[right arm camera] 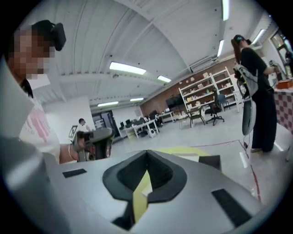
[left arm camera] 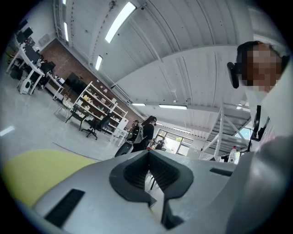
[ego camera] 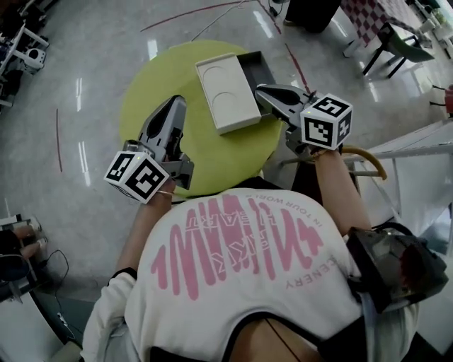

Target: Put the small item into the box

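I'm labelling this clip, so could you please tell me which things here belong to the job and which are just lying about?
Job: dark box, white tray, yellow-green table, left gripper, right gripper, both shut, empty.
Lying about: chair, checked cloth.

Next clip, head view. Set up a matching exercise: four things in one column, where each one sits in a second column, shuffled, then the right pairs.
Things
1. white rectangular tray with two round recesses
2. dark grey open box
3. left tool
4. right tool

Places
A. over the left part of the round yellow-green table
B. at the table's far edge, beside the tray
C. flat on the table, between the two tool tips
D. tip by the tray's right side

Pairs: 1-C; 2-B; 3-A; 4-D
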A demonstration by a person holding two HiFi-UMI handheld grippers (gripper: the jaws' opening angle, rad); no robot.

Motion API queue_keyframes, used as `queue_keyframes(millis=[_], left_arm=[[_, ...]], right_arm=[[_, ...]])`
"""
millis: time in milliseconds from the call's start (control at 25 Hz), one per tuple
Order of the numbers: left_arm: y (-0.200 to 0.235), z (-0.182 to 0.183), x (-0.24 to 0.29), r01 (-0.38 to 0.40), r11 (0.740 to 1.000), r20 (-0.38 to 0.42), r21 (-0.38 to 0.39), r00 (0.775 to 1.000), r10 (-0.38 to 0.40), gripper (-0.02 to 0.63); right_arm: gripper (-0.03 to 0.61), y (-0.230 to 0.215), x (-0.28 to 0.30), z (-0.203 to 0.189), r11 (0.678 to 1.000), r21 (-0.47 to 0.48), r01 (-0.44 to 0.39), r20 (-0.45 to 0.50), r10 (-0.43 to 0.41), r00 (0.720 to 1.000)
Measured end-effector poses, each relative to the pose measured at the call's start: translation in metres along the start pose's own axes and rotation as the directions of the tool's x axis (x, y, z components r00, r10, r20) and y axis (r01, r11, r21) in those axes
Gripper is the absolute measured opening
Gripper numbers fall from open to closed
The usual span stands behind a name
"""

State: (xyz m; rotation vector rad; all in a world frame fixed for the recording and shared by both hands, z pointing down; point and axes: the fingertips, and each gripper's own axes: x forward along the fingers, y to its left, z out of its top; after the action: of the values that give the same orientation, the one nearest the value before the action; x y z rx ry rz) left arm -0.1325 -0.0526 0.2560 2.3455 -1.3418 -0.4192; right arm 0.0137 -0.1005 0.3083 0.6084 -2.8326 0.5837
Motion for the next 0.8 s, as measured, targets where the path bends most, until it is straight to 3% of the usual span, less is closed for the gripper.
queue_keyframes(millis=[80,160,280,400,520,680,800], left_arm=[[-0.009,0.007,-0.010,0.017,0.996,-0.005,0.092,1.000,-0.017,0.008],[-0.016,0.017,-0.022,0.024,0.986,-0.001,0.165,1.000,-0.024,0.008],[-0.023,0.033,-0.038,0.029,0.978,0.038,0.207,0.999,-0.038,0.008],[-0.027,0.041,-0.053,0.020,0.974,0.066,0.228,0.997,-0.036,0.008],[-0.027,0.044,-0.070,0.015,0.979,0.081,0.202,0.996,-0.032,0.008],[-0.030,0.040,-0.090,0.019,0.981,0.075,0.191,0.997,-0.034,0.008],[-0.032,0.036,-0.102,0.021,0.971,0.055,0.236,0.998,-0.035,0.008]], right_arm=[[0.006,0.020,-0.014,0.029,1.000,0.017,0.015,0.140,-0.017,0.990],[0.006,0.039,-0.030,0.059,0.998,0.037,0.043,0.278,-0.052,0.959],[0.006,0.056,-0.050,0.081,0.988,0.047,0.150,0.382,-0.156,0.911],[0.006,0.062,-0.064,0.077,0.952,0.034,0.305,0.378,-0.295,0.878],[0.006,0.067,-0.072,0.063,0.903,-0.008,0.430,0.328,-0.404,0.854],[0.006,0.076,-0.079,0.038,0.853,-0.085,0.516,0.258,-0.481,0.838],[0.006,0.084,-0.084,0.021,0.815,-0.137,0.563,0.225,-0.528,0.819]])
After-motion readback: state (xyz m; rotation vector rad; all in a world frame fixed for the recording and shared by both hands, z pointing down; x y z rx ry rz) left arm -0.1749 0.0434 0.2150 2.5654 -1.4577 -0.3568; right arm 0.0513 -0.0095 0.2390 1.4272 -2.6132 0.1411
